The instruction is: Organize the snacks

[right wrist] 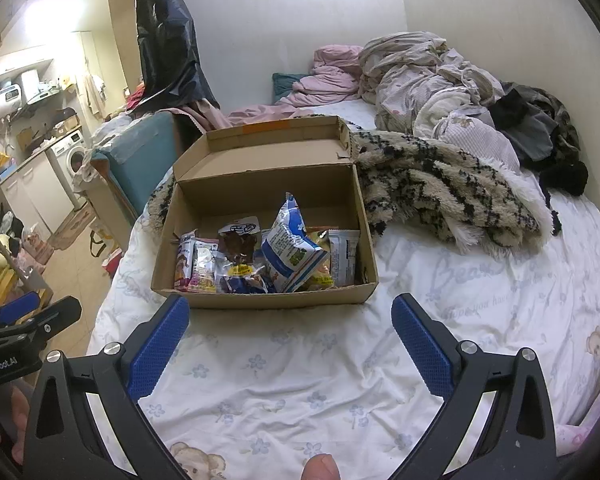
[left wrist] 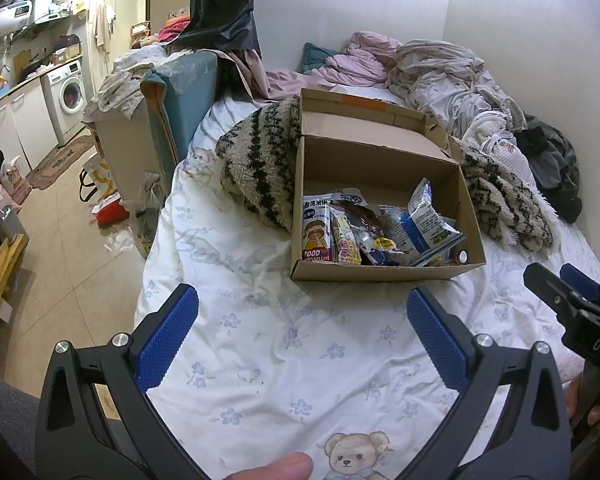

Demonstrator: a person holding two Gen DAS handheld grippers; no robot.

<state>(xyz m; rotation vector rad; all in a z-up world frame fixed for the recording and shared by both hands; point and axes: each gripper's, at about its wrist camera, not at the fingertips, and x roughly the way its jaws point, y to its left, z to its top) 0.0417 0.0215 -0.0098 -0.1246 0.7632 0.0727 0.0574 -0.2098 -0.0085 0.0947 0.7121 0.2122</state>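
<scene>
An open cardboard box (left wrist: 380,272) of snack packets (left wrist: 416,224) sits on a bed (left wrist: 280,352) — left gripper (left wrist: 302,312) and right gripper (right wrist: 290,320) hover nearby, fingers apart, empty.

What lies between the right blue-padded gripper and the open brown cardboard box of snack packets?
Only bare white floral bedsheet separates the right gripper from the cardboard box, seen in the right wrist view.

Snack packets (left wrist: 374,232) lie jumbled inside the open cardboard box (left wrist: 380,272).
</scene>
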